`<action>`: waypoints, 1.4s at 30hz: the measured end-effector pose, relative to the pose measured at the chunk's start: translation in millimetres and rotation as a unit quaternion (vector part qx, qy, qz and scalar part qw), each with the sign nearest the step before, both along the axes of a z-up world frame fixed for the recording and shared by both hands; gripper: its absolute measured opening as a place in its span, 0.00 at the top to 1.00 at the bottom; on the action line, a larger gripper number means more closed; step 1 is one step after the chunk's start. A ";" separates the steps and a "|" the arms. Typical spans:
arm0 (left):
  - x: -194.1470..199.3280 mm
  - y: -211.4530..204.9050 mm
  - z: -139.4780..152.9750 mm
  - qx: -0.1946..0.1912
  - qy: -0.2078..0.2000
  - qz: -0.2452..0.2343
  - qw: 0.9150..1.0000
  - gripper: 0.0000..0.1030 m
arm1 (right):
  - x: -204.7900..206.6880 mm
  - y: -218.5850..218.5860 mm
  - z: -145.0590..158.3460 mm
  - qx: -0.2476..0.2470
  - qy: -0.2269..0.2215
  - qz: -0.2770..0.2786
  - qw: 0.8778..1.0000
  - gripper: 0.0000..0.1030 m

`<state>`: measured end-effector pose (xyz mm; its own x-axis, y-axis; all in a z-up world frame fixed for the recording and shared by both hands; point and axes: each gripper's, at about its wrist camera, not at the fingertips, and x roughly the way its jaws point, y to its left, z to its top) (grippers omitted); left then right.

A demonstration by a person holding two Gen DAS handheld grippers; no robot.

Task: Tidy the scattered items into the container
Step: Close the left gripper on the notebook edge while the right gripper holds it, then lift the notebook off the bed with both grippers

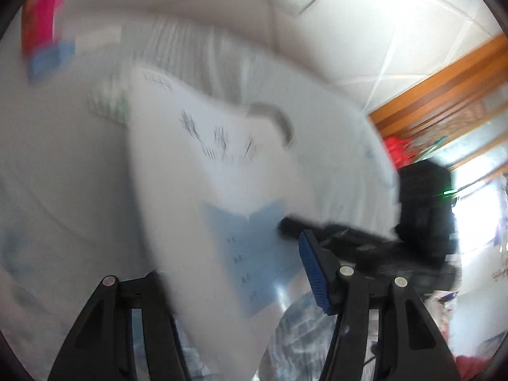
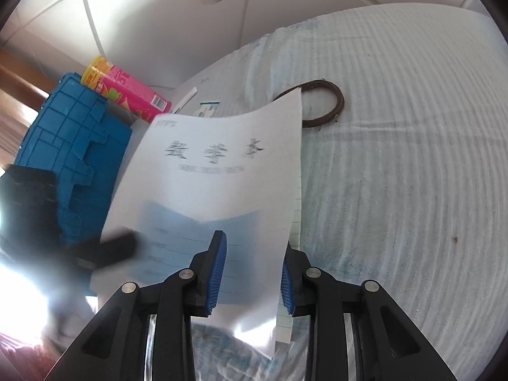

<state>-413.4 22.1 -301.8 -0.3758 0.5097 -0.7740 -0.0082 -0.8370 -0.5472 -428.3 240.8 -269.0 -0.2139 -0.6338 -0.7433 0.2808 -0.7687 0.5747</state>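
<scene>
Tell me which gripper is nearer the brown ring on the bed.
Right. The right gripper straddles the notebook, whose far corner overlaps the brown ring. The left gripper comes in at the notebook's opposite edge, beside the blue container.

Three large black Chinese characters, blurred, stood on the white notebook cover (image 2: 219, 171), pink snack can (image 2: 127, 93) bore yellow lettering too small to read

Right wrist view: looks forward, close over a notebook (image 2: 219, 184) at frame centre, toward a tiled wall; blue crate (image 2: 70, 146) at left, bedsheet (image 2: 397, 158) at right.
Left wrist view: blurred, tilted, equally close; same notebook (image 1: 203, 171) at centre, window at right edge.
Shared: notebook, bedsheet, brown ring (image 2: 330, 101).
</scene>
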 end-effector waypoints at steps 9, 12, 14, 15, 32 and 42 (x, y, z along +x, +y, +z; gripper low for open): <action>8.9 -1.3 10.8 -0.120 0.008 -0.007 0.993 0.83 | 11.2 -6.2 7.4 0.050 0.029 0.019 0.998 0.73; 19.6 3.9 23.0 -0.125 0.028 -0.015 0.992 0.86 | 19.9 -8.2 10.3 0.055 0.038 0.020 0.998 0.57; 27.7 3.4 30.5 -0.123 0.038 -0.012 0.992 0.87 | 25.5 -7.5 13.2 0.062 0.043 0.018 0.997 0.40; 31.8 3.1 34.2 -0.122 0.043 -0.011 0.992 0.89 | 27.4 -6.3 13.9 0.064 0.045 0.018 0.997 0.29; 68.3 -32.3 9.4 -0.173 0.017 0.007 0.985 0.89 | -7.0 -31.2 6.6 -0.020 0.024 0.042 0.999 0.58; 81.7 -50.6 41.6 -0.210 0.060 0.013 0.976 0.88 | -9.8 -53.1 5.2 -0.071 0.005 0.074 0.995 0.89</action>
